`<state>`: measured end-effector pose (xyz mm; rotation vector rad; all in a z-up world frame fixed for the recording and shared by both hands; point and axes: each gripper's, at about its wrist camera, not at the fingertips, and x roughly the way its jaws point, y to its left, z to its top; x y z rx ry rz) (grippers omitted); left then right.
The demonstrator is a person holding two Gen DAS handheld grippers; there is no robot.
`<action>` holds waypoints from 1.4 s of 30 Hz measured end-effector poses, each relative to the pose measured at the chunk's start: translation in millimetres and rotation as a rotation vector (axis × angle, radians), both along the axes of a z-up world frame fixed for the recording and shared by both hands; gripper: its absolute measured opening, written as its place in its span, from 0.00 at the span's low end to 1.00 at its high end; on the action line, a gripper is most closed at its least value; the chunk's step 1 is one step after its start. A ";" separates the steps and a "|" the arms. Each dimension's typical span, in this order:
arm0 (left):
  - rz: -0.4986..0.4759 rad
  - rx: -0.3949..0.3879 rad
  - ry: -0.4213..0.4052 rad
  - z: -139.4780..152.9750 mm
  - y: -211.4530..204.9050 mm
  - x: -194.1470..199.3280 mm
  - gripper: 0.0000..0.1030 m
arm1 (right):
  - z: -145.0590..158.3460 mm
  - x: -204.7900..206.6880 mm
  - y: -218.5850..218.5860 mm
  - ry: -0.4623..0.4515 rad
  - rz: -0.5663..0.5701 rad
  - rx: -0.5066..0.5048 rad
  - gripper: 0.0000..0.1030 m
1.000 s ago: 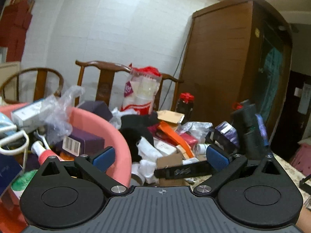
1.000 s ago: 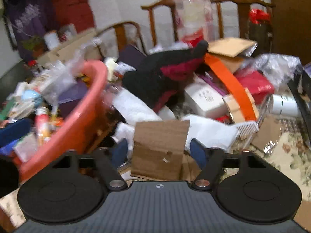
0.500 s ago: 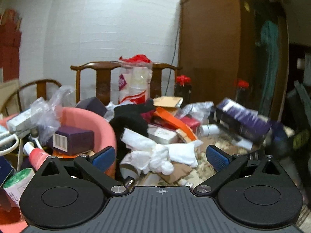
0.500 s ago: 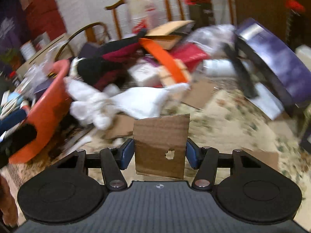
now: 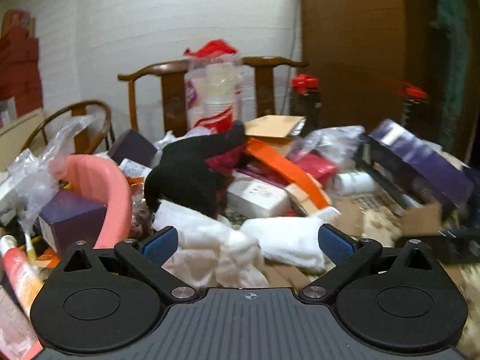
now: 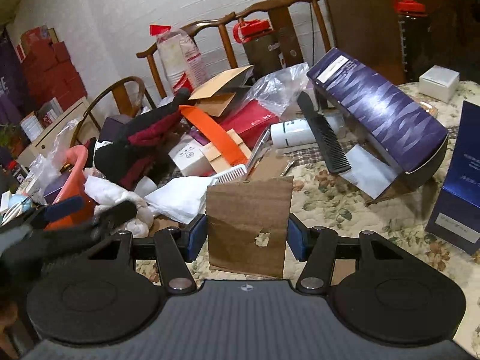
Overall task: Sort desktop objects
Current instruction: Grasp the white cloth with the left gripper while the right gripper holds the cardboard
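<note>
**Cardboard held over a cluttered desk**

A torn piece of brown cardboard (image 6: 249, 225) is clamped upright between the blue pads of the right gripper (image 6: 247, 237), whose jaws are about half closed on its side edges. It is held above the floral-covered desk (image 6: 345, 210), in the open area at 6 o'clock of the clutter.

The left gripper (image 5: 249, 244) is seen with its jaws wide apart and nothing held between them. White cloth (image 5: 228, 246) lies just past its pads, on the desk.

In the right view, a pile is seen at 10 o'clock from the cardboard: a black and red garment (image 6: 141, 141), an orange strap (image 6: 216, 135), a white box (image 6: 189, 156) and a white comb (image 6: 231, 175). A pink basin (image 6: 75, 177), filled with boxes and tubes, sits at 9 o'clock. A black comb (image 6: 324, 132) leans against a tilted purple box (image 6: 378, 105) at 1 o'clock. A blue box (image 6: 462, 186) stands at 3 o'clock. Wooden chairs (image 6: 270, 9) stand behind the desk at 12 o'clock.
</note>
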<state>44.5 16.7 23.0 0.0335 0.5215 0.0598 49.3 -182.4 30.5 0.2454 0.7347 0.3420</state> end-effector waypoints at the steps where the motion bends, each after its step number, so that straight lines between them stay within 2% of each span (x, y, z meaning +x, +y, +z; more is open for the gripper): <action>1: 0.023 0.022 0.000 -2.6 -0.1 4.3 1.00 | -0.1 0.0 -0.1 -0.001 -0.004 -0.001 0.60; 5: 0.031 0.120 -0.017 -12.0 -7.4 7.6 1.00 | -1.2 -1.1 3.3 -0.005 -0.017 -0.015 0.60; 7: 0.035 0.169 0.006 -14.9 -13.7 11.0 1.00 | -1.2 -2.4 5.8 -0.010 -0.013 -0.024 0.60; 9: -0.001 0.200 0.024 -13.8 -19.8 11.3 1.00 | -1.4 -2.6 6.6 -0.012 -0.011 -0.023 0.60; 11: -0.049 0.156 0.011 -10.5 -20.8 6.9 1.00 | -0.2 -3.1 6.0 -0.017 -0.011 -0.024 0.60; 14: -0.077 -0.001 0.058 -8.8 -8.5 11.2 1.00 | 1.6 -3.2 0.3 -0.019 -0.026 -0.001 0.60; 17: -0.082 -0.078 0.098 -15.5 3.5 21.5 0.98 | 3.0 -2.1 -4.9 -0.013 -0.038 0.026 0.60; 19: -0.079 -0.095 0.089 -19.2 7.0 21.8 0.98 | 3.2 -2.1 -5.8 -0.014 -0.040 0.035 0.60; 25: -0.071 -0.047 0.084 -28.1 -0.7 27.9 1.00 | 2.9 -2.8 -3.8 -0.014 -0.033 0.032 0.60; 27: -0.135 -0.045 0.097 -33.0 -3.9 27.7 1.00 | 3.5 -3.2 -4.9 -0.019 -0.038 0.033 0.60; 29: -0.190 -0.080 0.103 -36.4 -6.0 24.2 1.00 | 4.2 -3.4 -7.5 -0.019 -0.045 0.041 0.60; 31: -0.168 -0.088 0.111 -33.4 -8.4 24.3 1.00 | 4.3 -2.8 -10.7 -0.013 -0.051 0.058 0.60; 35: -0.079 -0.003 0.028 -15.0 -15.1 11.6 1.00 | 5.5 -2.8 -14.0 -0.010 -0.058 0.079 0.60; 37: -0.038 -0.043 0.002 -10.7 -14.4 5.9 1.00 | 6.4 -3.5 -13.9 -0.014 -0.057 0.083 0.60; 40: 0.063 -0.029 0.027 -14.1 -16.0 9.7 1.00 | 8.2 -5.4 -13.5 -0.027 -0.059 0.081 0.60; 42: 0.101 -0.003 0.101 -21.3 -20.6 16.3 0.99 | 9.4 -5.8 -14.8 -0.033 -0.065 0.081 0.60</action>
